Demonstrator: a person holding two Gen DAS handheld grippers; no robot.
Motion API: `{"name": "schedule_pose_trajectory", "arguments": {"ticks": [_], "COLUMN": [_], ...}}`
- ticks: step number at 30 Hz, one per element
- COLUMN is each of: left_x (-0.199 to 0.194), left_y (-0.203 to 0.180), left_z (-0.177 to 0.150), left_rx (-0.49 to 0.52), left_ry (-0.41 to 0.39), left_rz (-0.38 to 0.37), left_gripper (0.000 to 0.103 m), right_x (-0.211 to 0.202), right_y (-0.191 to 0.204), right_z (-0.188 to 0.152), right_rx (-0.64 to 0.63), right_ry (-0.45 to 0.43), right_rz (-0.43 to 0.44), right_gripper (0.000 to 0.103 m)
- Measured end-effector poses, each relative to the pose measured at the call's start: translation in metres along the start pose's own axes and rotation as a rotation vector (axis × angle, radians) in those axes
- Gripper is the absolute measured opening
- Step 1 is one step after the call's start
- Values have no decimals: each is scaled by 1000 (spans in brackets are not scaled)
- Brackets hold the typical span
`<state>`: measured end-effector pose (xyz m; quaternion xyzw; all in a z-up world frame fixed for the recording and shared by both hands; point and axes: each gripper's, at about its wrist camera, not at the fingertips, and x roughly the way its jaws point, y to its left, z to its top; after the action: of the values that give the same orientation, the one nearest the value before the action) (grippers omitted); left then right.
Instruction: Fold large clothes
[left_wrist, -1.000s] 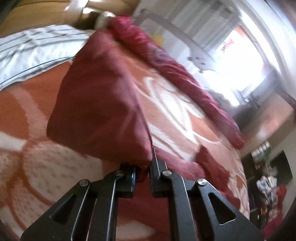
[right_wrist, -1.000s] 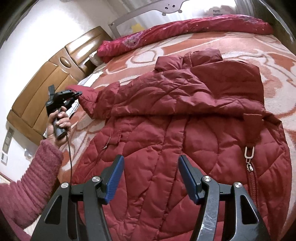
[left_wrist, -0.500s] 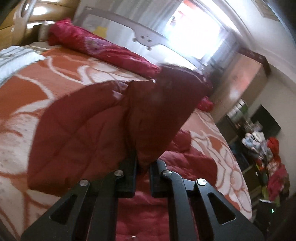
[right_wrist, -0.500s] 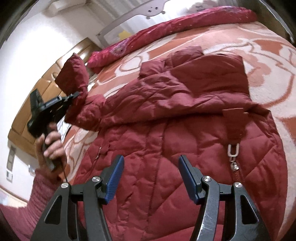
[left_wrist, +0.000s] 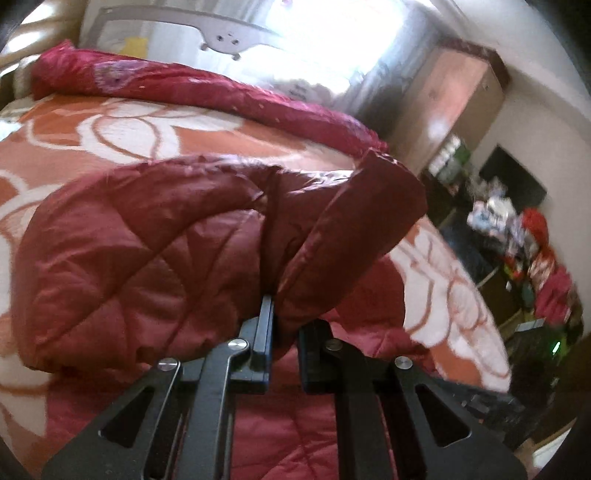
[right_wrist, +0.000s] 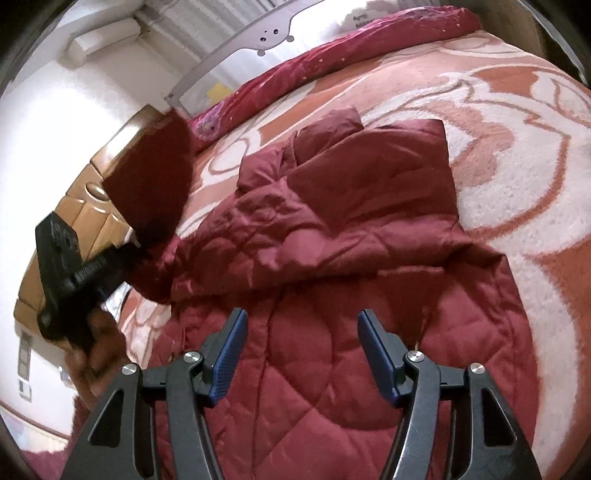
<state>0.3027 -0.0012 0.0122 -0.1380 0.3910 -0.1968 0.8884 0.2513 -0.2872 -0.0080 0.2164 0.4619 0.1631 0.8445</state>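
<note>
At the left of the right wrist view, the left gripper has its jaws clamped on the cuff end of the sleeve, lifted clear of the bed. The quilted red jacket lies spread across the middle of the frame, its far sleeve already laid over the chest. At lower centre the right gripper hovers over the jacket's body, jaws apart and empty. Judging by this, the near sleeve and the body folds remain.

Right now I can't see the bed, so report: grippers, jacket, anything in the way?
Left gripper shut on sleeve, lifted. Right gripper open over quilted red jacket, touching nothing. Nothing on the jacket.
</note>
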Motion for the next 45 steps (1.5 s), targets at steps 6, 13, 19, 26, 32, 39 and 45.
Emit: {"name": "schedule_pose_trajectory", "arguments": {"ticks": [6,13,19,26,32,39,45], "left_x": [37,57,65,62,18,-30,-10], "left_y": [-30,-52,-60,-54,-39,2,52], "left_z": [-24,-48,-56,-55,-56,-23,-2], "left_rx": [99,218,242,209,131,75,-1], "left_ry": [75,119,137,184,165,42,73], "left_rz": [77,158,175,153,92,172,233], "left_gripper": [8,8,8,15,18,18,18], "right_x": [0,24,71,94,89,45,8], "right_y": [-17,-32,-37,-34,-31,-20,-17], "right_z": [30,69,85,83,86,105,118], "right_rx": [99,206,265,248,208,88,-14], "right_ry": [-33,-6,85,120,106,19,-13], "right_rz": [105,216,247,212,182,109,60], "right_gripper": [76,82,82,22,11,10,7]}}
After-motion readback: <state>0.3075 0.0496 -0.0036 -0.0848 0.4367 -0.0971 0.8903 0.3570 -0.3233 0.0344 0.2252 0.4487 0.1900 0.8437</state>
